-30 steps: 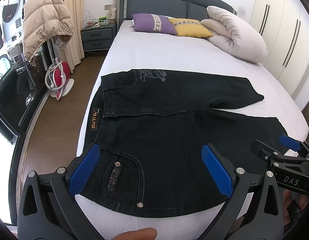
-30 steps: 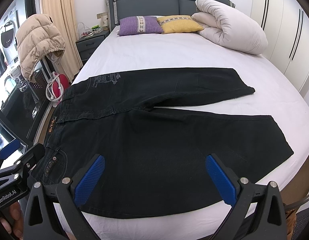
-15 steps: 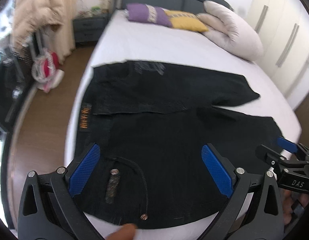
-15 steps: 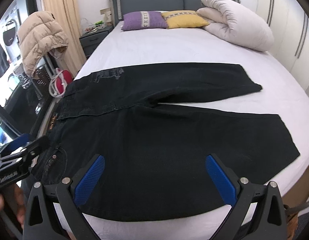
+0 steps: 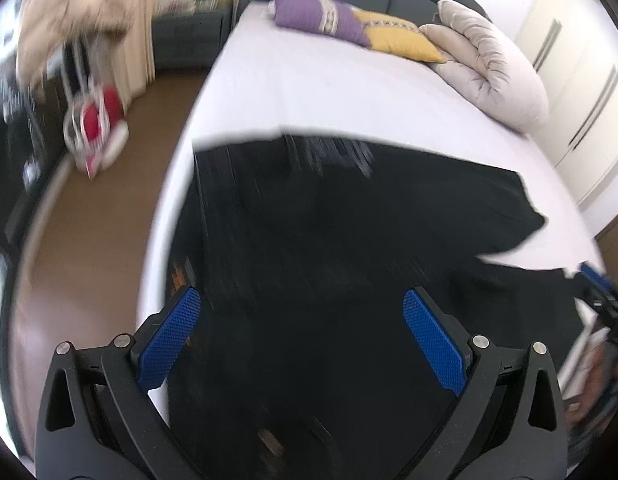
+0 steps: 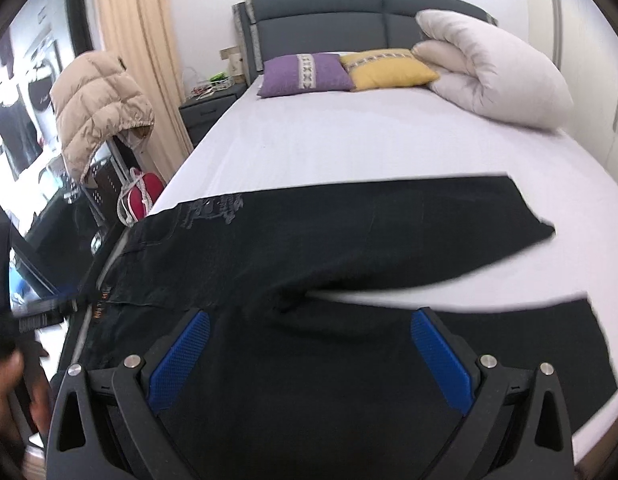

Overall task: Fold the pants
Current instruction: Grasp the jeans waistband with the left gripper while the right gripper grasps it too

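Black jeans (image 6: 349,240) lie flat across the white bed (image 6: 349,136), waistband to the left, both legs spread to the right. They also show in the left wrist view (image 5: 329,240), blurred by motion. My left gripper (image 5: 301,340) is open and empty, low over the waistband end. My right gripper (image 6: 309,352) is open and empty, low over the near leg by the crotch. Each gripper shows at the edge of the other's view: the right one (image 5: 601,300) and the left one (image 6: 37,316).
Purple (image 6: 305,72) and yellow (image 6: 389,68) cushions and a rolled white duvet (image 6: 493,76) lie at the headboard. Left of the bed are a nightstand (image 6: 205,108), a beige jacket on a rack (image 6: 97,104) and a red object (image 6: 141,200) on the brown floor.
Both grippers have moved forward and lower over the jeans. The left view has swung and blurred, with the waistband pocket now under the gripper. Both stay open.
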